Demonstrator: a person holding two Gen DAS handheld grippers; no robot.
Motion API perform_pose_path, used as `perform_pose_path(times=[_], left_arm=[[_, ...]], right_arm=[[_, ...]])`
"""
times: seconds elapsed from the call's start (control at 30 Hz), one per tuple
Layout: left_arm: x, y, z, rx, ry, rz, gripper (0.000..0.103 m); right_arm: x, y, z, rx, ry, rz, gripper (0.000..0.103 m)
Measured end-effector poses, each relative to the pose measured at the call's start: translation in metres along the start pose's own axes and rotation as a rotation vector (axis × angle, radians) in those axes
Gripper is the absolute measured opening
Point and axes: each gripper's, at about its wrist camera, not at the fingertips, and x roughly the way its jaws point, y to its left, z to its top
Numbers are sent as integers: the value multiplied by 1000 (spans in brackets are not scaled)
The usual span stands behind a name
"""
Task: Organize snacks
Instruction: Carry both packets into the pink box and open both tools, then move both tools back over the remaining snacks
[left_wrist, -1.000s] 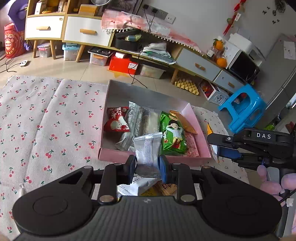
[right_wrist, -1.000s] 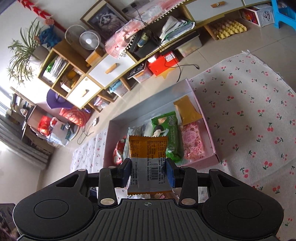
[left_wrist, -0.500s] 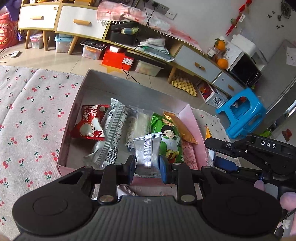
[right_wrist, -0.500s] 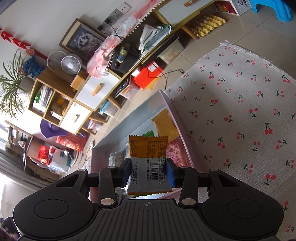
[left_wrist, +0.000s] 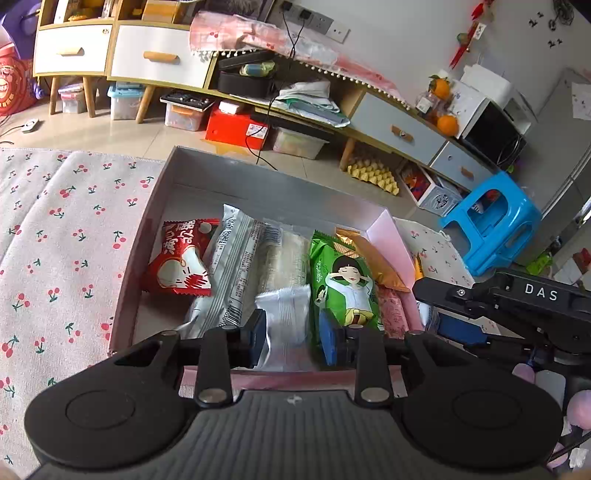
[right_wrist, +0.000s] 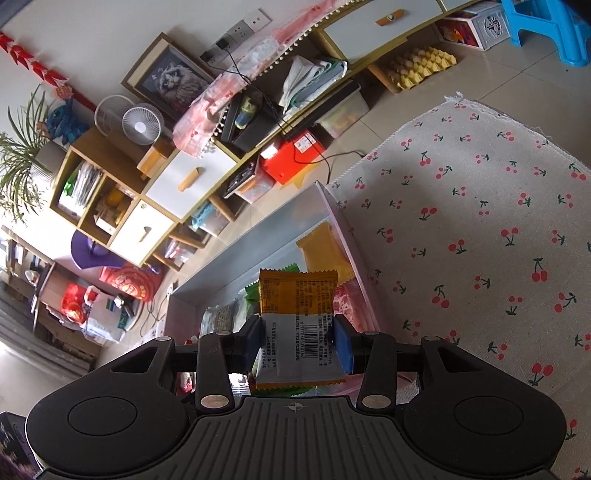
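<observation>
Over the near edge of the shallow pink cardboard box (left_wrist: 397, 236), both grippers are at the release step. The left gripper (left_wrist: 293, 338) has just been opening its jaws: they stand slightly spread around the small silver foil snack packet (left_wrist: 284, 314), the right pad clear of it, so the packet looks let go and lies in the box between the long clear-wrapped bar (left_wrist: 236, 266) and the green packet with a cartoon figure (left_wrist: 343, 277). The right gripper (right_wrist: 297, 341) has also just been opening its jaws, yet the orange-and-white snack packet (right_wrist: 297, 295) sits between the pads, seemingly barely held, above the right end of the box near the pink speckled packet (right_wrist: 343, 299). Next, each hand probably needs to spread wider and lift back without dragging wrappers. A red packet (left_wrist: 181, 258) lies at the box's left. The box rests on a cherry-print cloth (right_wrist: 480, 221) spread on a tiled floor; far off stand a low cabinet with white drawers (left_wrist: 155, 59) and a blue plastic stool (left_wrist: 491, 221).
</observation>
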Motion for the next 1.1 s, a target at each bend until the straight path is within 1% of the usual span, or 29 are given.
perform_pose_path(times=[0.03,0.07,0.2,0.23,0.33,0.4,0.43,0.5,0.57,0.77,0.83,0.9,1.0,1.1], left_arm=[[0,-1,0,3,-4,5,36],[0,-1,0,5,-7,4,41],[-2,-3,0,20,-9,5,51],[-3,-3,0,27,-9,9,52],[-6,-7,-1,53,-6,18,55],[-11,-8,-1,63,-3,17,60],[-14,-8,0,67,-2,16,61],[-20,-10,0,80,0,17,67],[-26,-12,0,97,2,23,71],[-43,-13,0,154,17,65,83],[-48,-12,-1,165,26,77,86],[-54,-9,-5,180,32,87,91],[-61,-2,-13,197,23,90,96],[-66,6,-23,198,4,88,96]], right_arm=[[-1,-1,0,6,-3,-3,56],[-2,-2,1,11,-8,-8,61],[-4,-2,3,6,-2,-9,62],[-5,-1,3,0,-2,-11,62],[-10,2,3,-18,-3,-11,66],[-13,6,3,-33,2,-6,67],[-15,7,3,-40,6,-5,68],[-18,10,2,-63,18,-10,70],[-22,13,0,-84,30,-16,73],[-37,22,-10,-185,75,-38,82],[-42,24,-14,-204,86,-41,83],[-46,25,-18,-218,100,-45,84],[-51,23,-23,-224,121,-62,84],[-56,20,-30,-229,144,-91,85]])
